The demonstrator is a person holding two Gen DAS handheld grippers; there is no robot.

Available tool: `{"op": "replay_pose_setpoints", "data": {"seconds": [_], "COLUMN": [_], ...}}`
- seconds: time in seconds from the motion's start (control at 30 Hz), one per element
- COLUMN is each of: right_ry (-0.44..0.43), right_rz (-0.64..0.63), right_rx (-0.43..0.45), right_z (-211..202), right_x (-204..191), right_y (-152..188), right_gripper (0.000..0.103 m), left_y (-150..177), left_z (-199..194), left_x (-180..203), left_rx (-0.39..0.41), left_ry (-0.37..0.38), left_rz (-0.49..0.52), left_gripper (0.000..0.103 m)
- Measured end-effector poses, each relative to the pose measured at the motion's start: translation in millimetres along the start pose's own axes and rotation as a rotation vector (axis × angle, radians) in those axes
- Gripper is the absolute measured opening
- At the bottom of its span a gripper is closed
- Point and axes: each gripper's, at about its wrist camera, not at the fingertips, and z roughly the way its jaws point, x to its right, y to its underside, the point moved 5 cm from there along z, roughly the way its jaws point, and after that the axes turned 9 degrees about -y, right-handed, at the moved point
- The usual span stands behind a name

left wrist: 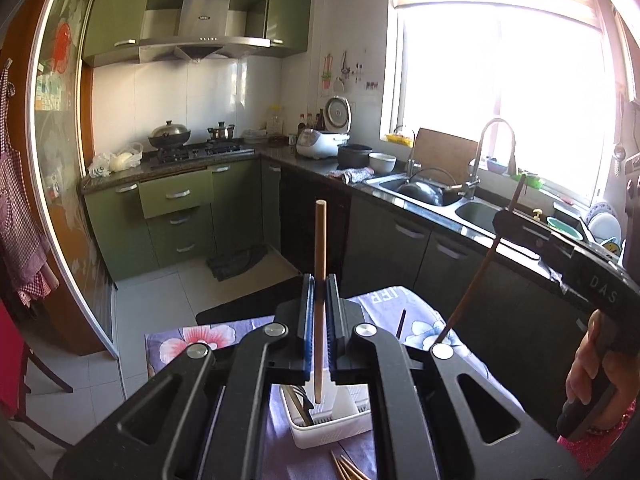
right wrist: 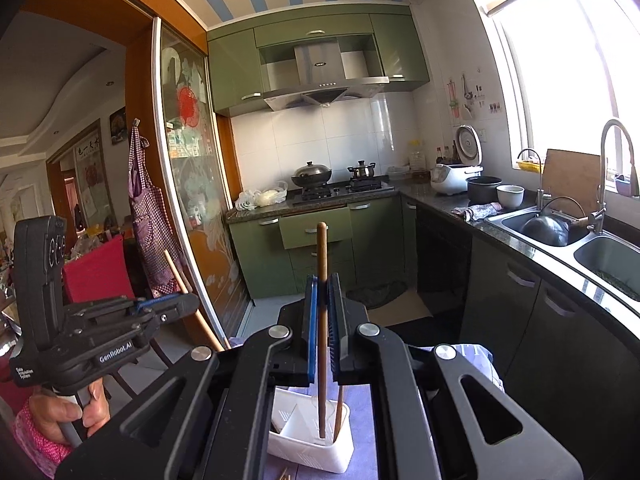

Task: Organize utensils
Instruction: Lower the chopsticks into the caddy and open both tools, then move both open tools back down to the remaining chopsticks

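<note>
My left gripper is shut on a pale wooden chopstick that stands upright between its blue pads. Its lower end hangs just above a white utensil caddy on the flowered tablecloth. My right gripper is shut on a dark brown chopstick, also upright, with its tip inside the caddy, beside another dark stick. Each view shows the other gripper: the right one with its dark chopstick, the left one with the pale chopstick.
Several loose pale chopsticks lie on the cloth in front of the caddy. A dark counter with a double sink and tall tap runs along the right. The stove and green cabinets are at the back, a glass sliding door and red chair at the left.
</note>
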Motion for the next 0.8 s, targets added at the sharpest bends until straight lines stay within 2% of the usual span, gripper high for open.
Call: {"op": "replay_pose_setpoints", "data": {"seconds": [0.23,0.3,0.33,0.37,0.43,0.57,0.6,0.7,0.8], "right_ry": [0.005,-0.002,-0.009,-0.012,-0.009,-0.010,-0.007,0.012,0.040], "right_rz": [0.039,0.044,0.052,0.050,0.046,0.054,0.055,0.068,0.114], "right_rx": [-0.125,-0.172,-0.187,-0.207,-0.210,-0.143,-0.124,-0.090,-0.096], "right_z": [48,58,61,65,63,31,17,-28,-61], "right_x": [18,20,21,21,20,20,19,18,25], "right_y": [49,62,70,75,81,76,77,92,126], "right_gripper": [0.006,0.007,0.008,0.010,0.019,0.019,0.022,0.035,0.035], "left_y": [47,54,57,57,58,60,65,96,145], "left_z": [30,33,32,31,22,1,-3,-6,8], "left_x": [-4,-8,-9,-10,-12,-15,-15,-12,-4], "left_rx": [-0.132,-0.155,-0.158,-0.156,-0.143,-0.154,-0.172,-0.277,-0.417], "left_ry": [-0.006,-0.003,-0.007,-0.011,-0.015,-0.002,-0.003,0.006,0.026], "left_rz": [0.020,0.015,0.013,0.012,0.010,-0.019,-0.021,-0.056,-0.087], "left_gripper": [0.007,0.018,0.033,0.040,0.040,0.043,0.045,0.048,0.048]}}
